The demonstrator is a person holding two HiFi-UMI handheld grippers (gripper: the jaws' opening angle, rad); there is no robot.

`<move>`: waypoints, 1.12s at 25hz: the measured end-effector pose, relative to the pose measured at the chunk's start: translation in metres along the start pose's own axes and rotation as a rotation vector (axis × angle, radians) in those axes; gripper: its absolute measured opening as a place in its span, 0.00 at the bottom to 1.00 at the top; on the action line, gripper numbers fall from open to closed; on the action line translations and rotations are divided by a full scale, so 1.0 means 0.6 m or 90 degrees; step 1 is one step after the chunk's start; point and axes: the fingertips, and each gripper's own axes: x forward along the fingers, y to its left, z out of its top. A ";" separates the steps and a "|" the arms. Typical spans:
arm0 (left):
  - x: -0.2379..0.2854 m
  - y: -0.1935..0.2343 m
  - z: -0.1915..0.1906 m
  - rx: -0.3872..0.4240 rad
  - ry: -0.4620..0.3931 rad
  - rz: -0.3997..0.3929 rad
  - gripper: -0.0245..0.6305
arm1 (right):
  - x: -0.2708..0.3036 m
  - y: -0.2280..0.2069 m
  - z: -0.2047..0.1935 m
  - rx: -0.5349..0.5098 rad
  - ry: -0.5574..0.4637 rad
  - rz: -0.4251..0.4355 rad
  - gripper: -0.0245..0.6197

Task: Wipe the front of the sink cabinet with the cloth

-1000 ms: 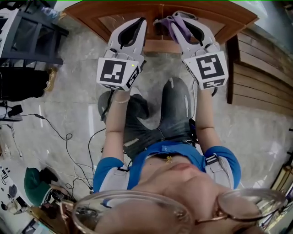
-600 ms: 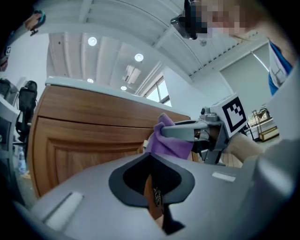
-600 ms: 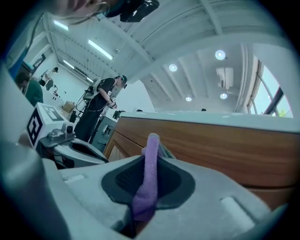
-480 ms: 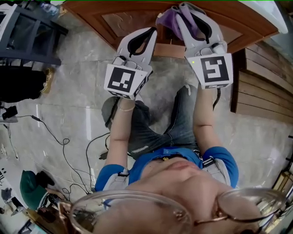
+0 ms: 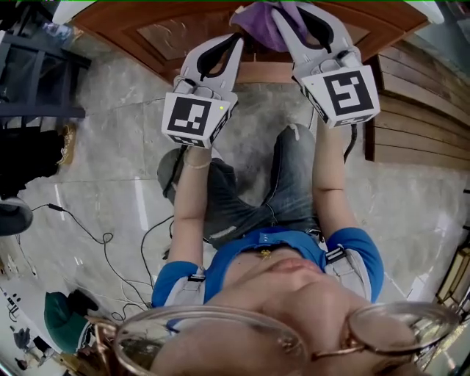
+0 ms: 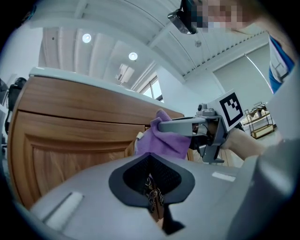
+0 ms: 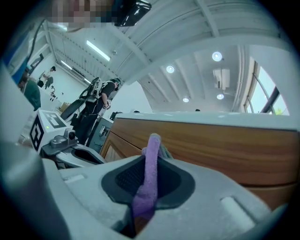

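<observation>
Right gripper [image 5: 301, 16] is clamped on the purple cloth [image 5: 258, 26], which sits at the cabinet front [image 5: 183, 33] near its top edge. Left gripper [image 5: 218, 51] — closed, empty — hangs just beside. Risk: only a thin fold looks pinched — drag on the wood may pull it free.

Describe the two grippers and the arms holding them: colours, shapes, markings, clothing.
The left gripper and right gripper are pale grey plastic with long tapered jaws lined in black. Each carries a white cube printed with black square markers. A black cable hangs from the right one. The person wears blue short sleeves.
</observation>
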 end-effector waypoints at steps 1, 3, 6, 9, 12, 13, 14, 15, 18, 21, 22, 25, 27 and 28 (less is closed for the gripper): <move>0.000 -0.001 0.001 0.010 0.000 0.002 0.04 | -0.007 -0.008 -0.003 0.002 0.001 -0.006 0.12; -0.004 -0.002 0.006 0.042 -0.004 0.008 0.04 | -0.020 -0.024 -0.007 -0.005 0.008 -0.024 0.12; -0.012 0.000 0.012 0.063 -0.008 0.014 0.04 | -0.042 -0.046 -0.014 -0.014 0.020 -0.048 0.12; -0.006 -0.008 0.010 0.036 -0.009 -0.003 0.04 | -0.068 -0.079 -0.025 -0.001 0.027 -0.071 0.12; -0.002 -0.018 0.011 0.030 -0.008 -0.013 0.04 | -0.092 -0.107 -0.032 0.014 0.030 -0.086 0.12; -0.001 -0.020 0.011 0.042 -0.007 -0.011 0.04 | -0.099 -0.116 -0.033 0.017 0.031 -0.090 0.12; 0.000 -0.020 0.009 0.054 -0.007 -0.010 0.04 | -0.106 -0.124 -0.034 0.017 0.033 -0.094 0.12; 0.001 -0.021 0.006 0.063 -0.007 -0.011 0.04 | -0.112 -0.132 -0.034 0.016 0.035 -0.099 0.12; 0.005 -0.025 0.001 0.067 -0.003 -0.018 0.04 | -0.132 -0.156 -0.039 0.017 0.042 -0.115 0.12; 0.009 -0.029 -0.002 0.075 0.004 -0.020 0.04 | -0.153 -0.181 -0.046 0.029 0.044 -0.132 0.12; 0.011 -0.031 -0.004 0.075 0.005 -0.021 0.04 | -0.160 -0.189 -0.048 0.032 0.045 -0.138 0.12; 0.013 -0.033 -0.006 0.072 0.007 -0.025 0.04 | -0.180 -0.213 -0.054 0.037 0.049 -0.159 0.12; 0.014 -0.035 -0.006 0.079 0.011 -0.025 0.04 | -0.194 -0.228 -0.058 0.034 0.057 -0.176 0.12; 0.014 -0.036 -0.006 0.082 0.012 -0.025 0.04 | -0.201 -0.235 -0.060 0.031 0.061 -0.184 0.12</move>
